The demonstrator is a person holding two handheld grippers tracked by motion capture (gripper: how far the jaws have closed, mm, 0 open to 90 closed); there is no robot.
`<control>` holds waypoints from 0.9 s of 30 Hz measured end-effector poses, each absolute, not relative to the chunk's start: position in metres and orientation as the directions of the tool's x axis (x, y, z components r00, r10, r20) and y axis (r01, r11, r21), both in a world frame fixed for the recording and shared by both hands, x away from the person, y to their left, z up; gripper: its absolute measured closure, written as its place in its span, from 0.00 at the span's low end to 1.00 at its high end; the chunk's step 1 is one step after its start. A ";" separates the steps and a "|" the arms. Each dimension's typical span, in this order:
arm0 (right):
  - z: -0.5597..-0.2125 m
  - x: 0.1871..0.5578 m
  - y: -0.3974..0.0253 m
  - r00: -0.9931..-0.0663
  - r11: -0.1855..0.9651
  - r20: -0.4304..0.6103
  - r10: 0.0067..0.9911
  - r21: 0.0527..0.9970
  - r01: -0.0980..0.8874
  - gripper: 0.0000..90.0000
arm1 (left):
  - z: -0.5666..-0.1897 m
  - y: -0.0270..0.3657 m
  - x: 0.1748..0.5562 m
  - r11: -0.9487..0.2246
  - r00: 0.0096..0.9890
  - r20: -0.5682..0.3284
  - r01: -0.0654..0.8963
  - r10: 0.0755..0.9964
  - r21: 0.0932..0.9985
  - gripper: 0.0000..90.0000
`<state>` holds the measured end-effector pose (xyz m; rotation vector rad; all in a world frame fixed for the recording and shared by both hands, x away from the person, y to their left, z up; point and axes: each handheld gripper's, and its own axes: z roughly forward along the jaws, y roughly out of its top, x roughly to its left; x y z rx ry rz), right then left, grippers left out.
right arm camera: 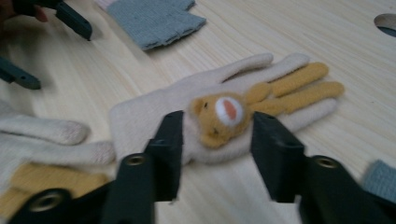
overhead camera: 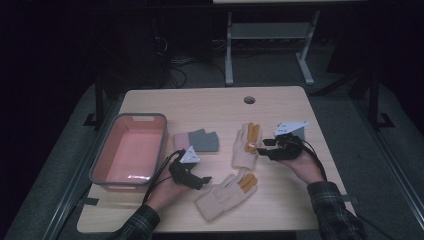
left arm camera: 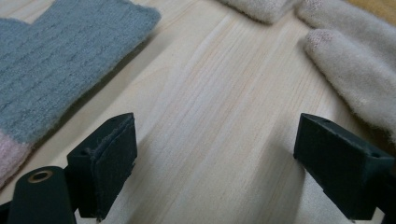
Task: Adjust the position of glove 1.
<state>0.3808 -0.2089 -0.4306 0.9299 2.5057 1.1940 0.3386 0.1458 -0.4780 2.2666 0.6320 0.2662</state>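
Observation:
Two cream knit gloves with yellow bear patches lie on the wooden table. The far cream glove [overhead camera: 244,150] [right arm camera: 154,107] lies flat, fingers pointing away. My right gripper [overhead camera: 260,146] [right arm camera: 217,126] is open, its jaws low on either side of the bear face at that glove's edge. The near cream glove [overhead camera: 220,197] [left arm camera: 345,60] lies by the table's front. My left gripper [overhead camera: 206,180] [left arm camera: 215,126] is open wide over bare wood between the near glove and a grey and pink glove [overhead camera: 200,141] [left arm camera: 56,70] [right arm camera: 154,21].
A pink bin [overhead camera: 140,115] with a grey rim stands at the table's left. A round cable hole [overhead camera: 249,100] [right arm camera: 387,23] sits near the far edge. A scrap of grey knit [right arm camera: 379,177] lies by my right gripper. Bare wood stretches along the back.

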 end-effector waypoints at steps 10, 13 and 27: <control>-0.444 0.413 -0.199 -0.737 0.488 0.061 0.673 0.712 0.505 1.00 | -0.478 0.146 0.339 -0.594 0.856 -0.002 0.360 0.516 0.720 0.14; -0.454 0.425 -0.196 -0.715 0.476 0.070 0.696 0.701 0.531 1.00 | -0.478 0.146 0.339 -0.598 0.857 -0.002 0.361 0.516 0.715 0.14; -0.466 0.425 -0.199 -0.706 0.498 0.078 0.704 0.654 0.569 1.00 | -0.478 0.146 0.338 -0.595 0.856 -0.001 0.361 0.517 0.718 0.14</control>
